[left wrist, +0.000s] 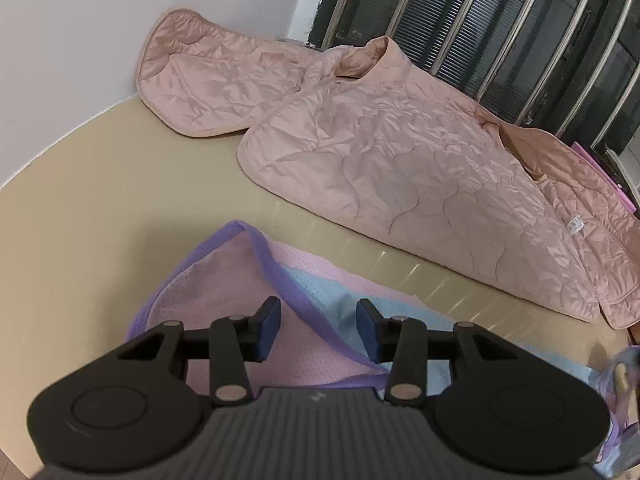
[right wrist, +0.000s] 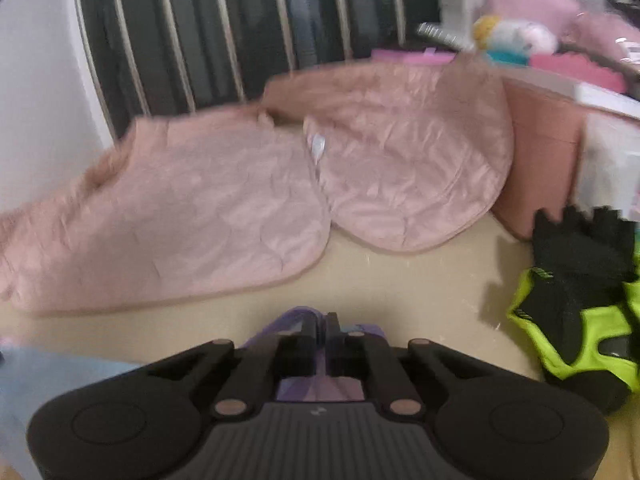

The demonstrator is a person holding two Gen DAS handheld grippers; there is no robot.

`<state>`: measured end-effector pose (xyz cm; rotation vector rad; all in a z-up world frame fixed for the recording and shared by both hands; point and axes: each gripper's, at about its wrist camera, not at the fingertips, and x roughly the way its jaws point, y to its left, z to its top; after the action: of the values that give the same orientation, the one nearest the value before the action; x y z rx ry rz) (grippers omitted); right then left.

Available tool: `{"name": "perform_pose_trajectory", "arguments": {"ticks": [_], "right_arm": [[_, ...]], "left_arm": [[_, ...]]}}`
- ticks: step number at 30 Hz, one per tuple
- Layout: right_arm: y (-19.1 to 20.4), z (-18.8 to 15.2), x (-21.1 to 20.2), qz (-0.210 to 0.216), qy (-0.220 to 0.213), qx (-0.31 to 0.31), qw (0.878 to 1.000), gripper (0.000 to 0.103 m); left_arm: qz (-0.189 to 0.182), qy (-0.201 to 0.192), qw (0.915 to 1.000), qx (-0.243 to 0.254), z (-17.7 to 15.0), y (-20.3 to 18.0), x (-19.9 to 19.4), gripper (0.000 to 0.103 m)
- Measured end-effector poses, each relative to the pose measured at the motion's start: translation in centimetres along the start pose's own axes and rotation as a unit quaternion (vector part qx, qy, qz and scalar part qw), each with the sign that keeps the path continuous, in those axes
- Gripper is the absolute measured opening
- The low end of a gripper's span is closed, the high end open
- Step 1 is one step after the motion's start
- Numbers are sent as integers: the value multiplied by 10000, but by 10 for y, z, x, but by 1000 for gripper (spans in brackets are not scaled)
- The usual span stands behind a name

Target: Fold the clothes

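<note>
Nearest in the left wrist view, the left hand-held gripper (left wrist: 318, 330) is held with its jaws spread above a thin mesh garment (left wrist: 224, 320) of pink and pale blue panels with purple binding, which lies on the beige bench (left wrist: 80, 240); nothing is pinched between the pads. In the right wrist view, the right hand-held gripper (right wrist: 322, 330) is pressed together on a purple-edged bit of that same garment. The fabric is judged light, limp and stretchy – likely to sag and slide when lifted – so the bound purple edge is probably the firmest place to be taken. Farther back, a pink quilted jacket (left wrist: 400, 168) is spread open; its slick padding would be expected to spring back from creases. Black-and-neon-green socks (right wrist: 576, 304) lie to the right.
</note>
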<state>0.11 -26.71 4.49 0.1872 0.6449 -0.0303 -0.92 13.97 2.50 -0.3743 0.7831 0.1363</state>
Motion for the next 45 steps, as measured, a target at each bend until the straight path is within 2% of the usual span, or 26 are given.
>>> {"name": "perform_pose_trajectory", "arguments": {"ticks": [4,6,8,10,13,14,15,17,20,21,22,23,25,26,27,30,32,33,34,35,36,38,39,41,42,45], "right_arm": [[-2,-33,-59,-144,-910,-46,9957,3],[-2,-59,-72,-134,-1015,-194,9946,4],[-1,-77,-71,-289,-866,-348,9952,4],[-5,-85,-60,-346,-441,-299,9980,4],[-11,-83,-61,-179,-359,-86,9992,8],[-12,-80,-65,-104,-430,-85,9990,15],[-14,-76,-70,28,-547,-73,9985,35],[-17,-70,-80,227,-812,-23,9964,52],[-21,-58,-75,175,-823,94,9964,52],[-23,-53,-66,102,-711,173,9973,51],[-25,-48,-56,61,-578,242,9980,50],[-26,-45,-46,78,-407,280,9987,50],[-28,-38,-26,123,-63,341,9993,42],[-27,-38,-19,197,106,316,9992,20],[-27,-38,-14,271,208,302,9990,5],[-29,-43,-14,-40,107,371,9992,3],[-33,-48,-14,-94,88,498,9987,4],[-34,-50,-16,-59,48,533,9986,5],[-33,-51,-20,-19,-12,539,9985,8],[-31,-52,-25,9,-72,527,9986,11],[-30,-53,-30,8,-132,488,9987,19],[-26,-54,-42,4,-269,385,9989,31],[-24,-55,-48,19,-312,335,9990,33],[-21,-57,-57,95,-313,250,9992,33],[-20,-60,-60,123,-287,201,9993,33],[-15,-66,-67,120,-198,66,9997,33]], "left_arm": [[44,-8,10000,70,0,-3,1,42],[70,-7,9999,89,1,-5,1,42],[76,2,9999,94,1,-5,1,42],[68,18,9999,84,2,-4,0,42],[49,54,10000,-19,2,0,-2,42],[26,56,9999,-82,2,2,-3,42],[-20,57,9999,-147,2,4,-3,44],[-76,61,9997,-206,3,5,-3,46],[-92,51,9999,-118,5,1,-2,43],[-112,45,9999,-98,6,0,-2,27],[-131,39,9999,-82,6,-2,-1,6],[-138,19,9999,-88,7,-2,-1,3],[-107,-111,9998,-127,8,-2,-3,0],[-69,-205,9996,-157,8,-1,-4,0],[-58,-271,9995,-177,9,0,-5,0],[-85,-410,9988,-253,11,4,-6,0],[-157,-316,9988,-346,13,6,-4,6],[-170,-222,9989,-378,14,6,-4,14],[-130,-192,9989,-416,14,7,-5,29],[-98,-261,9987,-418,13,7,-8,37],[-95,-321,9986,-400,13,6,-9,49],[-72,-293,9988,-380,15,6,-5,50],[-70,-274,9989,-366,16,5,-2,48],[-143,-200,9992,-308,19,4,6,13],[-183,-159,9993,-289,20,3,10,0],[-251,-202,9988,-358,23,4,18,0]]}}
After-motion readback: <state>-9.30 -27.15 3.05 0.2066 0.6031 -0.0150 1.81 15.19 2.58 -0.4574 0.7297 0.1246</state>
